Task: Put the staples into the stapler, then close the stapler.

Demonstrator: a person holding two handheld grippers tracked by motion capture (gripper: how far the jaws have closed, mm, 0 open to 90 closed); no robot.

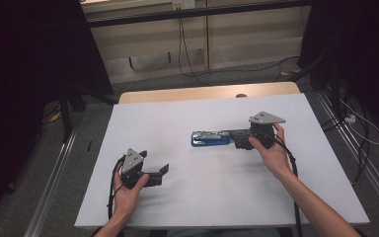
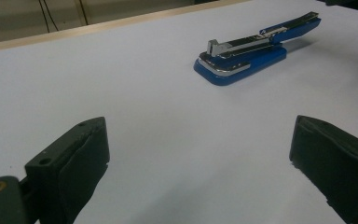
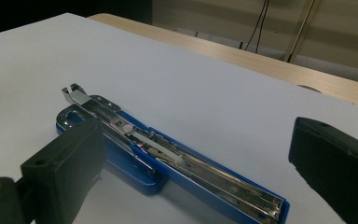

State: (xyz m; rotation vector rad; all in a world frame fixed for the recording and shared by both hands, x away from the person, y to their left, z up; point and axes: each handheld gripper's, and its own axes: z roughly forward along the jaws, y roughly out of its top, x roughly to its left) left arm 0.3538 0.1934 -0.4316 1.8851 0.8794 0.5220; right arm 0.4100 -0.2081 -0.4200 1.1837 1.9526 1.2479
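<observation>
Stapler end cut off, right gripper agape

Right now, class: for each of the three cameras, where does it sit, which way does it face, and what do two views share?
High view: above the person's side, facing forward and down on the table; shows both forearms, left gripper and right gripper.
Left gripper view: rides the left gripper, facing across the table toward the stapler; its jaws stand wide apart.
Right gripper view: rides the right gripper, just over the stapler; jaws apart.
Shared: the blue stapler appears in all three.
</observation>
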